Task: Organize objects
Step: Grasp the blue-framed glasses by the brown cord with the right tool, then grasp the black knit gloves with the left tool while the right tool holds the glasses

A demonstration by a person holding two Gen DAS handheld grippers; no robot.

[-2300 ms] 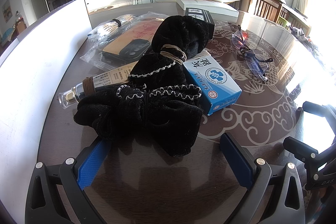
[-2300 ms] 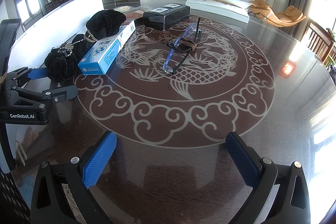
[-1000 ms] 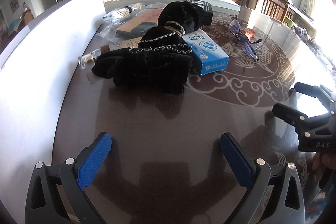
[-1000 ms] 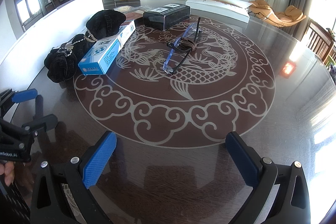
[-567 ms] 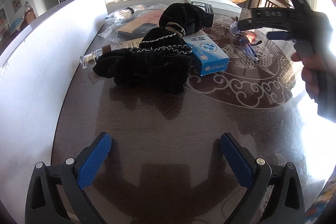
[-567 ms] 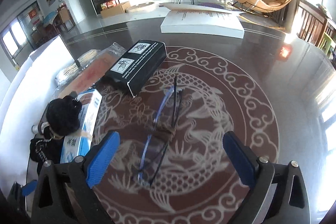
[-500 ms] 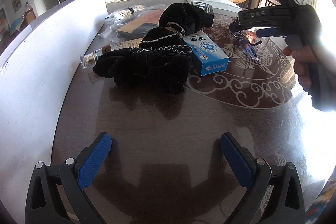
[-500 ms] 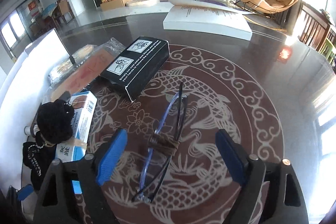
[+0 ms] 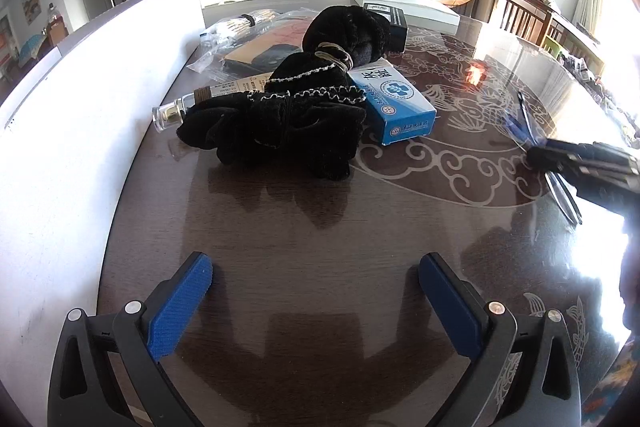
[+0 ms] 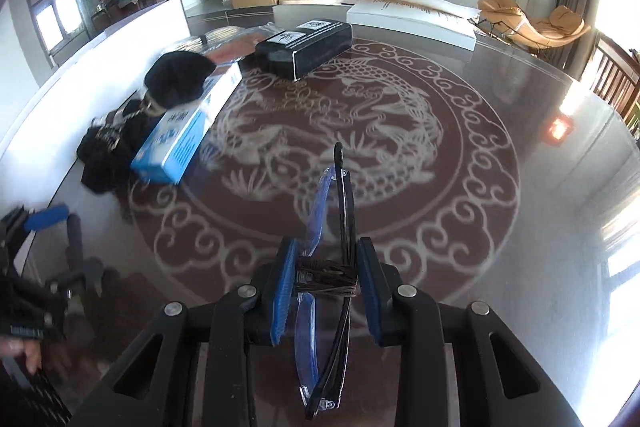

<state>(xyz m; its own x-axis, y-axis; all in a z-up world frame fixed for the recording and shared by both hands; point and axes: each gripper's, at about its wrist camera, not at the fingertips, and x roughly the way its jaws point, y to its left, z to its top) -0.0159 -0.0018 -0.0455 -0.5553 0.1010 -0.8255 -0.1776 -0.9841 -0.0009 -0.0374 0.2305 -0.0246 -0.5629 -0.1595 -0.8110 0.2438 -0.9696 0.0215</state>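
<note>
Folded glasses (image 10: 326,223) with a blue-tinted lens and dark arms, bound by a brown hair tie, sit between the blue pads of my right gripper (image 10: 326,279). That gripper is shut on them at the tie, above the table's fish pattern. The left wrist view shows the same glasses (image 9: 520,119) at the right edge, held by the right gripper (image 9: 538,157). My left gripper (image 9: 316,307) stands open over bare dark table, nothing between its fingers. Ahead of it lie a black velvet bundle (image 9: 288,123), a blue box (image 9: 396,99) and a small bottle (image 9: 180,109).
A white board (image 9: 80,115) stands along the table's left side. Behind the bundle lie plastic bags (image 9: 244,31), a black box (image 10: 308,45) and a white flat box (image 10: 412,15). Wooden chairs (image 9: 528,15) stand past the far right edge.
My right gripper reached over the glasses, closed on them at the hair tie and drew them back toward the near side. The left gripper stayed put.
</note>
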